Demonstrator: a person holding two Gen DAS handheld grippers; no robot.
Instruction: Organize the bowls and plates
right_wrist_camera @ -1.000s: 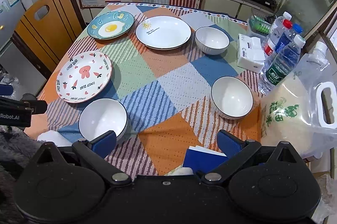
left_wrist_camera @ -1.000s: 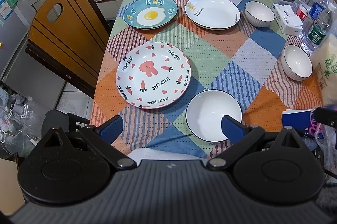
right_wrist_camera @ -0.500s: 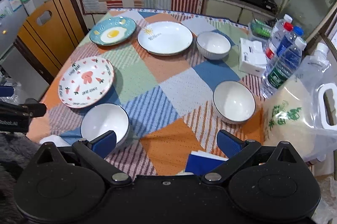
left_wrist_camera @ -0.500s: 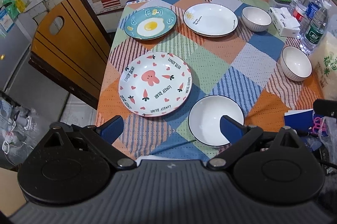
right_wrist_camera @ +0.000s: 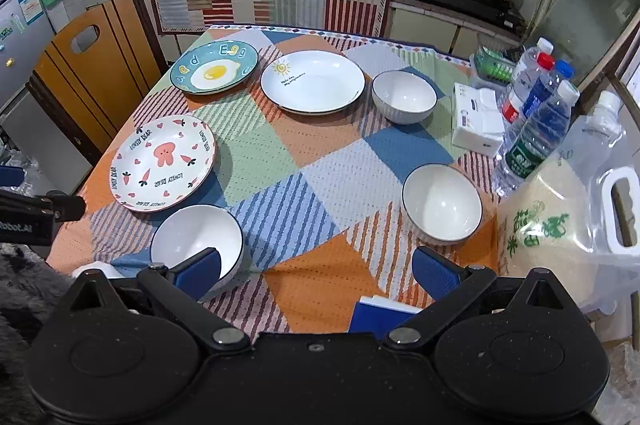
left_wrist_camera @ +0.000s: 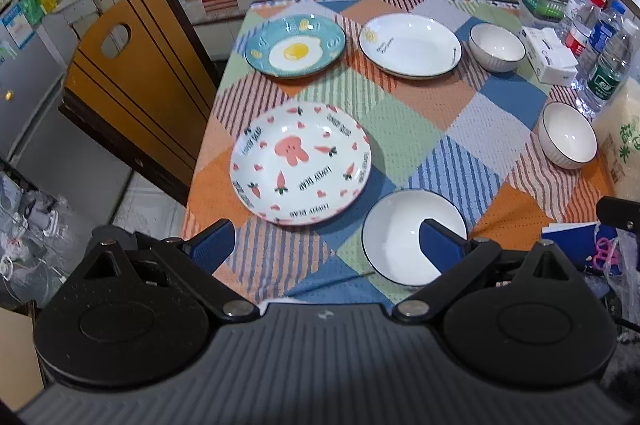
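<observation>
Nothing stacked yet: three plates and three bowls all lying apart on the patchwork tablecloth [right_wrist_camera: 320, 161].

Far left, egg plate [left_wrist_camera: 295, 51] at the back, rabbit plate [left_wrist_camera: 300, 163] nearer, just beside the near bowl [left_wrist_camera: 408, 235]. Left gripper [left_wrist_camera: 326, 245] hovering above the near table edge, fingers spread wide, holding nothing.

Best opening, by the look of it: drop low, slide one finger under the rabbit plate's rim from the free near side, clamp firmly; glazed ware likely slippery.

Centre back, white sun plate [right_wrist_camera: 313, 82], probably the base for a plate stack.

Further right, back bowl [right_wrist_camera: 404, 96], then right-hand bowl [right_wrist_camera: 442, 202] near the water bottles [right_wrist_camera: 536, 129]. Right gripper [right_wrist_camera: 318, 271] also gaping wide, empty, above the near edge. Worth gripping a bowl wall, not the lip, and nesting gently.
</observation>
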